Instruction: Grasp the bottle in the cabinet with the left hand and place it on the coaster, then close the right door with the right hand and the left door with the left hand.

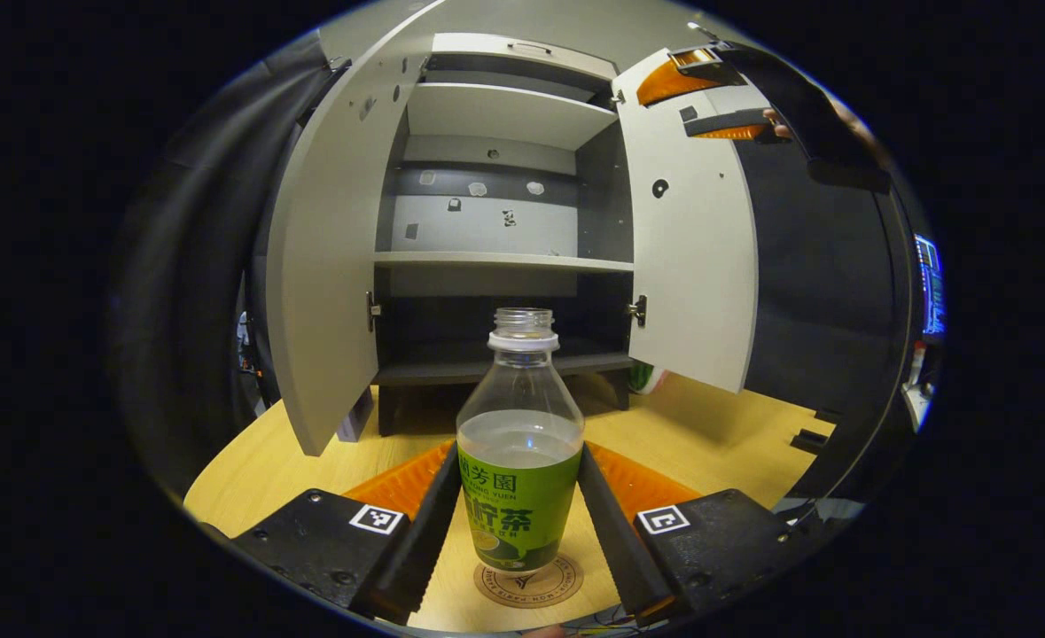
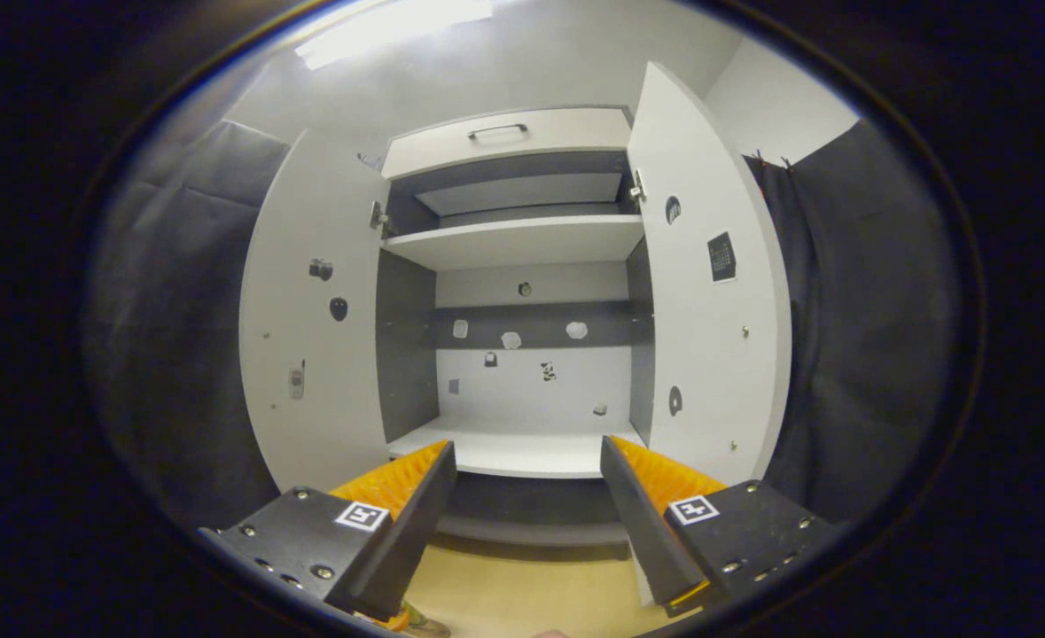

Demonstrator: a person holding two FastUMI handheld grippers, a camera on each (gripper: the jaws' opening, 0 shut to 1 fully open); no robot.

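Bottle (image 1: 520,443), uncapped and part full of clear liquid, stands upright on the round coaster (image 1: 529,582) on the wooden desk (image 1: 717,443), directly between the fingers of the left tongs (image 1: 520,514). Those fingers flank its green label closely on both sides, though I cannot tell whether they press on it. Ahead of the left tongs the cabinet (image 1: 504,266) stands with both doors swung wide, its left door (image 1: 327,266) and right door (image 1: 695,257) open. The right tongs (image 2: 528,505) are spread apart with nothing between them, held up facing the cabinet's bare shelf (image 2: 513,456), the right door just beside their right finger.
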